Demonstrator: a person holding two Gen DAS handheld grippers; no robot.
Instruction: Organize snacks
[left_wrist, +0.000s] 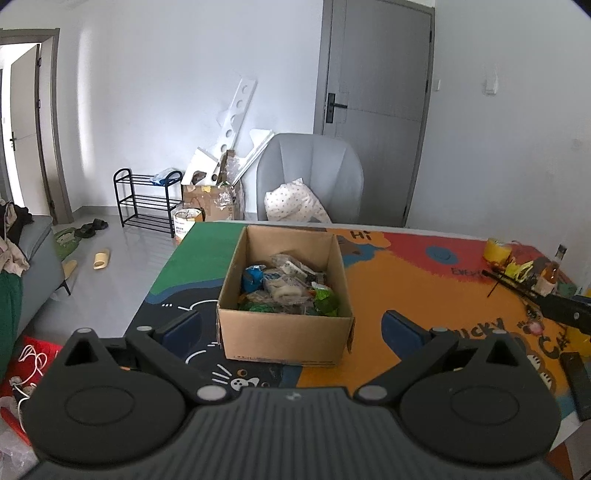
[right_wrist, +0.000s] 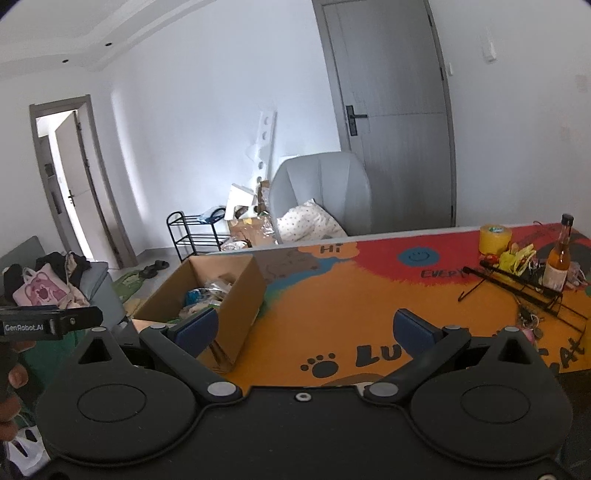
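Observation:
An open cardboard box (left_wrist: 284, 334) stands on the colourful mat (left_wrist: 424, 295) and holds several wrapped snacks (left_wrist: 288, 286) in blue, white and green wrappers. My left gripper (left_wrist: 291, 328) is open just in front of the box, its blue pads wider apart than the box's front wall. In the right wrist view the same box (right_wrist: 236, 291) sits at the left, with snacks (right_wrist: 207, 295) showing inside. My right gripper (right_wrist: 306, 332) is open over bare orange mat (right_wrist: 332, 306), its left pad near the box's front corner. Nothing is held.
At the table's far right are a yellow tape roll (right_wrist: 495, 238), a sauce bottle (right_wrist: 557, 258), a black wire stand (right_wrist: 524, 286) and yellow wrappers (right_wrist: 517, 256). A grey chair (left_wrist: 310, 177) with a pillow stands behind the table. A sofa (left_wrist: 33, 258) is at the left.

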